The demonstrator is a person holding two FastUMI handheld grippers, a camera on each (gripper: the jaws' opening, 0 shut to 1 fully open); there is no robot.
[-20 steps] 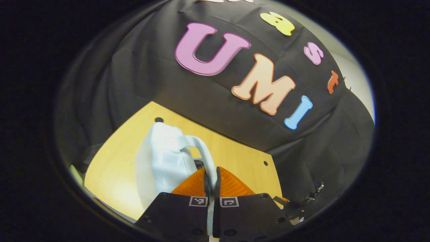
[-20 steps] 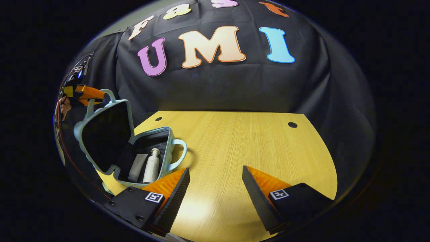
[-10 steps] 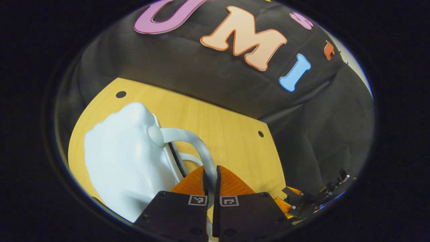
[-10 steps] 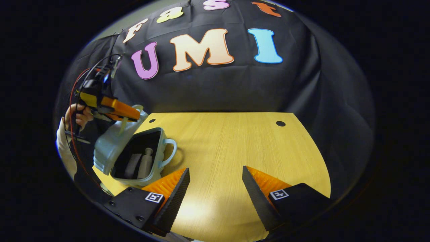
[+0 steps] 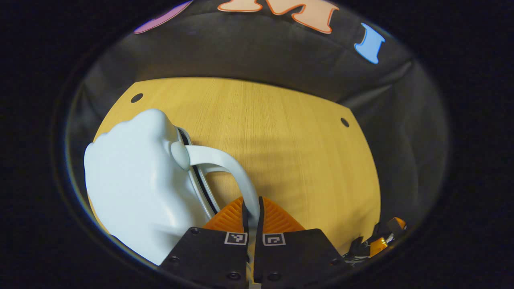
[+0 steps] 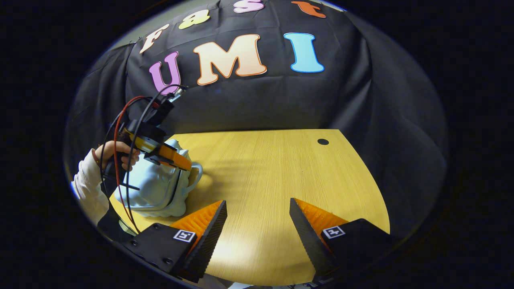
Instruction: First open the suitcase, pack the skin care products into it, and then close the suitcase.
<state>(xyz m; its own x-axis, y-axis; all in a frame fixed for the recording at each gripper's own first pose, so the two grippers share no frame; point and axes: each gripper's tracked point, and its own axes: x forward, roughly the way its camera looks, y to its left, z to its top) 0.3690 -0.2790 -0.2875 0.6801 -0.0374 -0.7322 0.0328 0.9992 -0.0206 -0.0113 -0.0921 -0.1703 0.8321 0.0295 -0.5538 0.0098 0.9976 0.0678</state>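
One wooden table (image 6: pixel 281 180) is spanning both views, with one pale blue suitcase (image 5: pixel 136 180) sitting on its left part. In the left gripper view the lid is lying down over the base, a thin dark seam showing along the rim, so it is probably closed or nearly so; the seam is too narrow to be sure. Two handles are showing on the suitcase: the upper handle (image 5: pixel 225 164) is curving from the lid down into the left gripper (image 5: pixel 251 212), whose two orange fingers are pressing together on it from both sides; a second handle (image 6: pixel 196 176) is sticking out toward the table's middle in the right gripper view. The suitcase body is lying just left of and touching that gripper's fingers. Two grippers total. The right gripper (image 6: pixel 257 220) is hanging above bare table with fingers spread wide apart, holding nothing, well apart from the suitcase. One hand (image 6: pixel 116 156) in a white sleeve (image 6: pixel 88 188) is gripping the left tool, with red and black cables (image 6: pixel 120 132) looping from it.
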